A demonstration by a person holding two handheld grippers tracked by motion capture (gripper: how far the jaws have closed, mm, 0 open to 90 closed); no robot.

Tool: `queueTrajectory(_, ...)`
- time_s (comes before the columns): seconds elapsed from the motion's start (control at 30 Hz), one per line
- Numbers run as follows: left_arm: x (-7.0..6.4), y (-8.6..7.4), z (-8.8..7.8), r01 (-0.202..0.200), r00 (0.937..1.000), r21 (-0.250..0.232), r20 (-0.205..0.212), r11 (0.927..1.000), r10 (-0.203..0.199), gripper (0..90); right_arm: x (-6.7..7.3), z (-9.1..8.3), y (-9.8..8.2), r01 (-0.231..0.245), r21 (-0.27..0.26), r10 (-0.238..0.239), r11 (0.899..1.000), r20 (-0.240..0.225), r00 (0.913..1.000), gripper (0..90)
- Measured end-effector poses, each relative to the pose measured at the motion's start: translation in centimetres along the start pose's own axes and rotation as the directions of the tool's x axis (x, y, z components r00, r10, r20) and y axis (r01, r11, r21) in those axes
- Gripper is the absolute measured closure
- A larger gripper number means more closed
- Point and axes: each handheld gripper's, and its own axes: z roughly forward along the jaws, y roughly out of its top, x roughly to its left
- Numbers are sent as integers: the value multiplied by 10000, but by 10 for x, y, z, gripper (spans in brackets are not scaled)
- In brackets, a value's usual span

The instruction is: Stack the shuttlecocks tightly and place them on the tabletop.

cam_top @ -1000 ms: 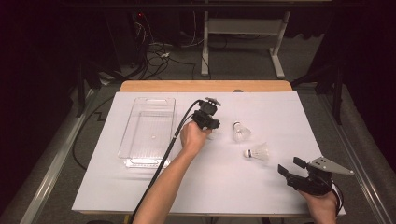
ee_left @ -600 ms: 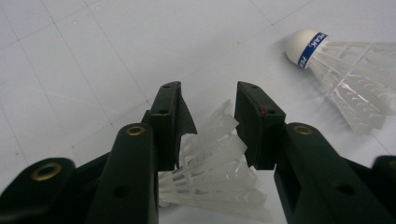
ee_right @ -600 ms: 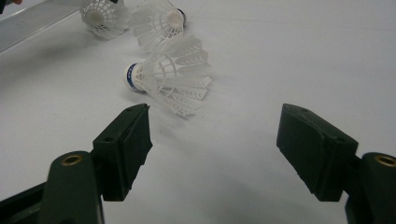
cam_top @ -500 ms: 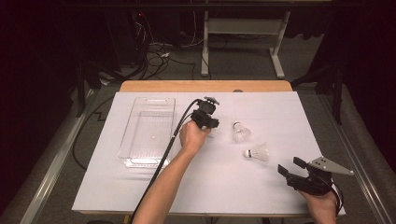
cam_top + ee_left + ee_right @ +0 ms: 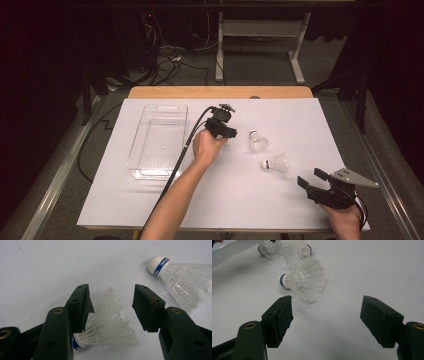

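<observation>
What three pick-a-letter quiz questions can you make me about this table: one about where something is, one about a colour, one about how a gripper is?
1. Where on the table is the clear tray? A left part; B right edge; C near edge.
2. The band on the shuttlecock before the right gripper is: A red; B blue; C green.
3. The right gripper is: A shut; B open, empty; C squeezing a shuttlecock.

A: the high view shows it left of the shuttlecocks. B: a blue ring by its cork. B: jaws apart, nothing between.
</observation>
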Motion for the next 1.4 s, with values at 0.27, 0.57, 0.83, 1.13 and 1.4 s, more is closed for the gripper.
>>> queueTrajectory(0.27,2,0,-3,36,9998,-105,205,9999,-34,414,0,0,0,23,6,-23,10000,-1,10000,263)
queueTrajectory(0.57,0,0,-8,6,9993,-238,376,9997,3,382,0,0,0,-11,8,11,10000,2,10000,263)
queueTrajectory(0.83,-2,0,-17,-136,9989,-389,453,9992,153,364,1,0,0,-10,1,10,10000,11,10000,263)
queueTrajectory(1.13,-8,-3,-27,-367,9980,-442,504,9983,389,362,1,0,0,2,13,-2,10000,29,10000,263)
queueTrajectory(1.4,-10,-8,-35,-414,9966,-655,684,9970,459,362,1,0,0,-9,12,9,10000,30,10000,263)
